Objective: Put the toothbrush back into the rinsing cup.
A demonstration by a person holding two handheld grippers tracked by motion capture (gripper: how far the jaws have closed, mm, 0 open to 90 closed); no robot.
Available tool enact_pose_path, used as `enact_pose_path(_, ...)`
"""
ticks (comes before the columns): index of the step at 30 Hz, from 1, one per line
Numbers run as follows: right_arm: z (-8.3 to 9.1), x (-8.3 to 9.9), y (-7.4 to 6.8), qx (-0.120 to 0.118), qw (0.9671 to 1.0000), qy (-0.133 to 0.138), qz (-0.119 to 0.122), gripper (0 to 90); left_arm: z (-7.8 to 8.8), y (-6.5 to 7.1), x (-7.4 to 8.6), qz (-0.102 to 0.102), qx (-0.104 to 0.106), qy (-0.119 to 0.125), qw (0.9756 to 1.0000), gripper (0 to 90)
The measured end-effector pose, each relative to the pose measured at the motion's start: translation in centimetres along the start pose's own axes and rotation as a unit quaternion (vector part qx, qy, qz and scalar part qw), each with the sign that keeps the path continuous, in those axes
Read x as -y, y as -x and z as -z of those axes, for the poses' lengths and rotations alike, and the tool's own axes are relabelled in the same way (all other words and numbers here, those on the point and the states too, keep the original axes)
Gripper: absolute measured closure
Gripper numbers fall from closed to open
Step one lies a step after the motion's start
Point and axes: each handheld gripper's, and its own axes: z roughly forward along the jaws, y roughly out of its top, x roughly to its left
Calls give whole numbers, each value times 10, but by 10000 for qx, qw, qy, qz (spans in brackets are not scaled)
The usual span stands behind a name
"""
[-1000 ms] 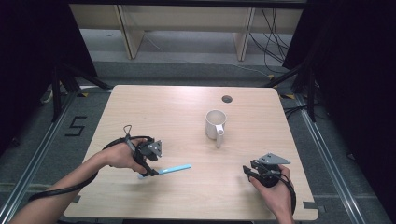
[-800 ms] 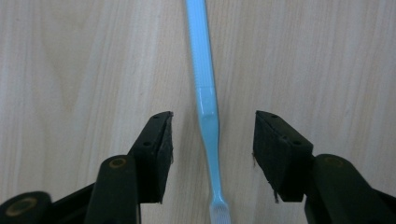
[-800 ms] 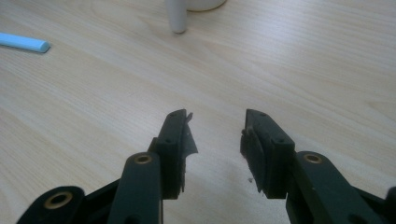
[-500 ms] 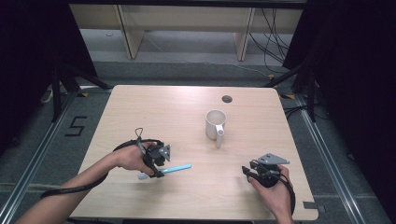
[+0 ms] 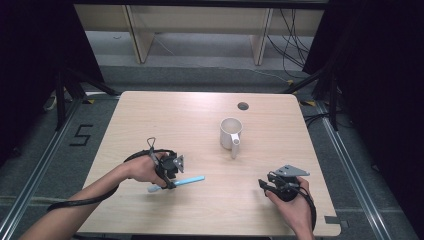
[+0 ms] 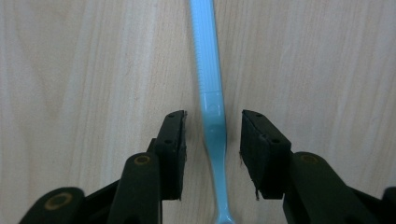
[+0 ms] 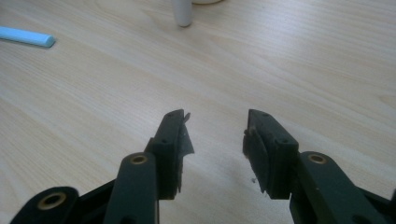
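Note:
A light blue toothbrush (image 5: pixel 186 180) lies flat on the wooden table (image 5: pixel 150 115), left of the middle and near the front. My left gripper (image 5: pixel 169 180) is down over it, open. In the left gripper view the toothbrush (image 6: pixel 211 102) runs between the two jaws, which stand either side of its neck without touching it. A white mug (image 5: pixel 231 134) stands upright at the table's middle, its handle toward the front. My right gripper (image 5: pixel 264 185) rests low at the front right, open, with nothing between its jaws. In the right gripper view the toothbrush's handle end (image 7: pixel 25 37) lies far to the left and the mug's handle (image 7: pixel 182 13) stands ahead.
A round cable hole (image 5: pixel 243 106) sits in the tabletop behind the mug. Black cables trail from both grippers over the front edge. A shelf frame (image 5: pixel 200 35) and loose wires stand on the floor beyond the table.
My left gripper has moved right and down along the table until its open jaws straddle the toothbrush. The right gripper, mug and toothbrush have stayed put.

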Motion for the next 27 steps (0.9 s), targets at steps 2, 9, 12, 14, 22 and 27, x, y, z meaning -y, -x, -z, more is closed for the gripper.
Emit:
enact_pose_path(2, 0, 0, 0, -2, 10000, 10, 3, 579, 0, 0, 0, -10, -12, 4, 10000, 614)
enact_pose_path(9, -2, 0, 1, -8, 9999, 40, 135, 575, -3, 0, -2, -72, -32, -38, 10000, 640)
enact_pose_path(12, -1, -1, 1, -25, 9999, 25, 119, 574, -4, 0, -3, -125, -28, -67, 9999, 650)
enact_pose_path(14, -1, -1, 1, -35, 9999, 29, 115, 574, -4, 0, -4, -138, -35, -85, 9999, 651)
enact_pose_path(22, -2, 0, 1, -158, 9999, 1, 18, 569, -6, 0, -2, -197, -77, -129, 9997, 672)
enact_pose_path(27, -3, 0, 0, -121, 9999, -74, 60, 563, -6, 0, -3, -74, 26, -202, 9998, 715)
